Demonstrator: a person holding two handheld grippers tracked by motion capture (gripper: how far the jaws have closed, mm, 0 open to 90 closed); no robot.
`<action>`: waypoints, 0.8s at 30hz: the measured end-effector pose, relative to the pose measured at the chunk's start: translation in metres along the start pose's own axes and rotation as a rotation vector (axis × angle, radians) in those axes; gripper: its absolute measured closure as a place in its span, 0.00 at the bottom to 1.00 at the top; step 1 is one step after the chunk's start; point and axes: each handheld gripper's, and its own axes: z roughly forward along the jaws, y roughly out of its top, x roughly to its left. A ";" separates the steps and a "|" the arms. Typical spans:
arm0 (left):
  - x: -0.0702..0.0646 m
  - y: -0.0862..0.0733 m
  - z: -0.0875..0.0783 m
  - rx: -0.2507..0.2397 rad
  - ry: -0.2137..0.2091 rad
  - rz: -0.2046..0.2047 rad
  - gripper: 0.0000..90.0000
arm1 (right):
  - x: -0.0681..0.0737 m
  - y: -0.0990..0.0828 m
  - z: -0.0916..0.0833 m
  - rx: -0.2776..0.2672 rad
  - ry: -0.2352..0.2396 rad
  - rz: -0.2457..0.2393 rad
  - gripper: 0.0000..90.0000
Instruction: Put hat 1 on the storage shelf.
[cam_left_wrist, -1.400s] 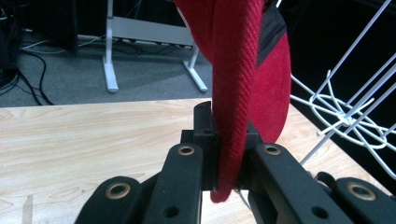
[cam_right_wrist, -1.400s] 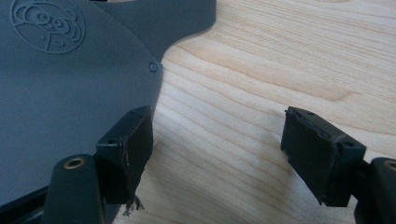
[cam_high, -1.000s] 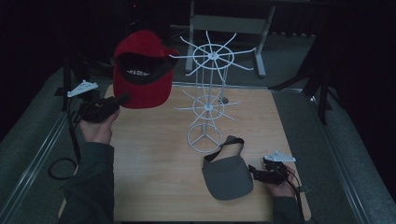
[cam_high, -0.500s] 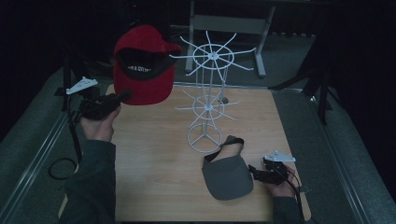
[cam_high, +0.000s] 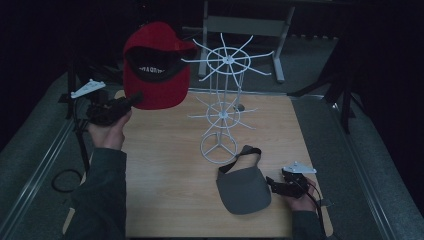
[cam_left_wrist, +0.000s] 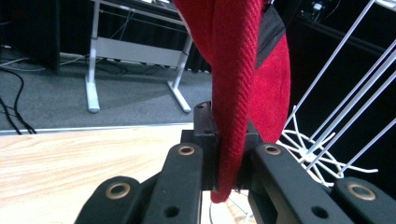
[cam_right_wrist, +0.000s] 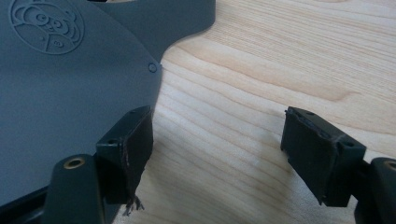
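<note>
Holding a red cap aloft by its edge, the left hand-held gripper points up and toward the white wire rack, its jaws clamped on the fabric; the forearm reaches forward from the bottom left. The cap hangs above the counter, just left of the rack's upper spokes. The right hand-held gripper rests low on the counter, jaws apart, one jaw at the rim of the grey visor.
</note>
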 end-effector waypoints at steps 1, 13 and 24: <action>0.000 0.001 0.000 -0.001 -0.003 0.001 0.95 | 0.000 0.000 0.000 0.000 0.000 0.001 0.28; -0.009 0.010 -0.002 -0.032 -0.021 0.005 0.95 | 0.000 0.000 0.000 0.000 -0.001 0.002 0.28; -0.012 0.011 -0.004 -0.058 -0.055 -0.005 0.95 | 0.000 0.000 0.000 0.001 -0.003 0.003 0.28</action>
